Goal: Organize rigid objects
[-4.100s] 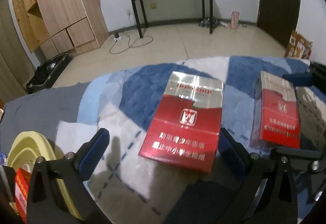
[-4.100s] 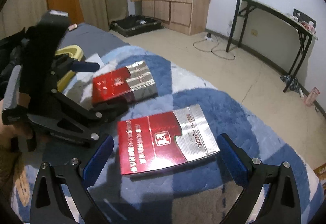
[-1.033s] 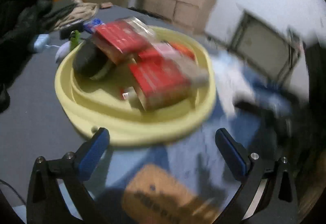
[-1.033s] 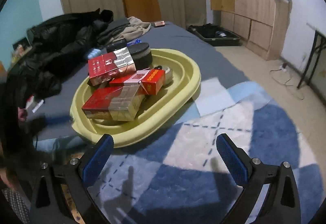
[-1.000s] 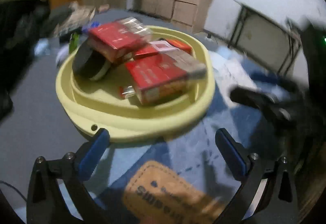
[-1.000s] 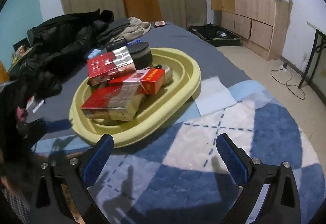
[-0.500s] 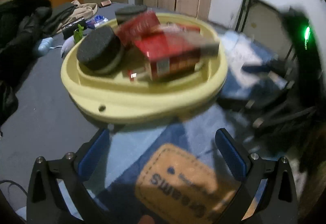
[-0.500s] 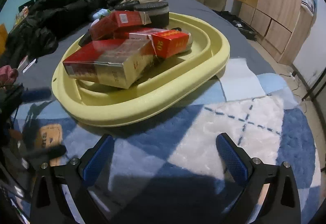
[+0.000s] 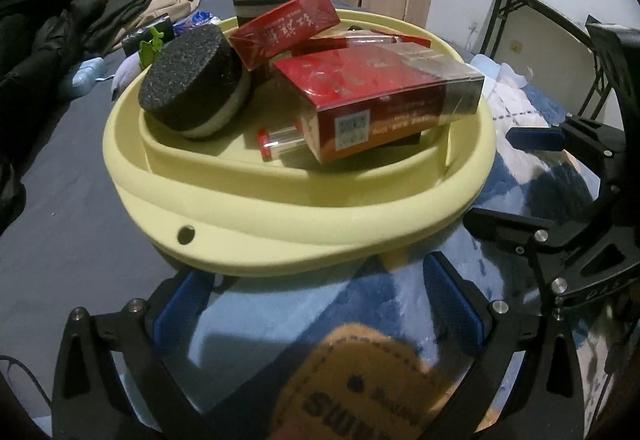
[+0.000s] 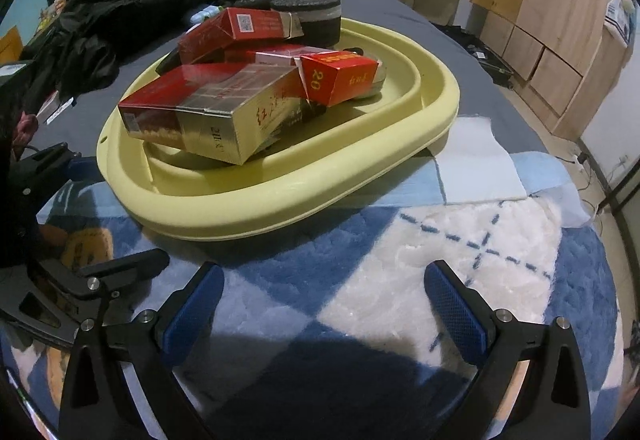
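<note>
Yellow oval plastic basin (image 9: pixel 280 240) holds red cardboard cartons (image 9: pixel 380 100) and black round foam pucks (image 9: pixel 192 84); left gripper (image 9: pixel 316 304) and right gripper (image 10: pixel 324 304), just beside the basin, spread empty: collecting looks finished, next probably checking for strays.

Each hand-held gripper, left (image 9: pixel 316 314) and right (image 10: pixel 320 306), was black framed, with silver screws at the joints and blue textured pads (image 10: pixel 456 304) lining both fingers.

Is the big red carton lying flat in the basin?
No, tipped: the big red carton leans on items beneath it in the yellow basin.
</note>
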{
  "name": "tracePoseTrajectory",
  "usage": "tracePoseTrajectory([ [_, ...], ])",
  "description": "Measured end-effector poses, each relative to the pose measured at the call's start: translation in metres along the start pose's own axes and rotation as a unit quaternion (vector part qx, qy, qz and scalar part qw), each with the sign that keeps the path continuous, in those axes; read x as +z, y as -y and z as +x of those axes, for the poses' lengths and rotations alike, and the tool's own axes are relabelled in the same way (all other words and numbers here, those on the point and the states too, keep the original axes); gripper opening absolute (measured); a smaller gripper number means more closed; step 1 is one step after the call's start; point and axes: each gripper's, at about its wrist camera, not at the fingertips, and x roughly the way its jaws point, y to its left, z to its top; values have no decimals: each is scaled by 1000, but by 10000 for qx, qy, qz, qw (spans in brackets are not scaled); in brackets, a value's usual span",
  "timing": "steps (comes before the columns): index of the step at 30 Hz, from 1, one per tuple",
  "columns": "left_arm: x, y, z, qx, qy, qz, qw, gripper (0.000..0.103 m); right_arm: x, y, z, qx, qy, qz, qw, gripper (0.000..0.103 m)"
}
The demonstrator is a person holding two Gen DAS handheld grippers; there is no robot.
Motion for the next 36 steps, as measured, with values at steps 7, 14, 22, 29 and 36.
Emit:
tracePoseTrajectory([
  [7,-2,3,-2,3,5,28,10000,103,-1,-8,1,-182,-22,-150,9997,103],
  [14,-2,2,-2,4,5,28,10000,103,-1,-8,0,-181,-23,-150,9997,103],
  [22,-2,3,-1,5,5,29,10000,103,-1,-8,0,-181,-24,-151,9997,103],
  [29,-2,3,-1,5,6,30,10000,103,-1,-8,1,-181,-24,-151,9997,103],
  [36,-2,3,-1,4,5,29,10000,103,-1,-8,0,-179,-24,-151,9997,103],
])
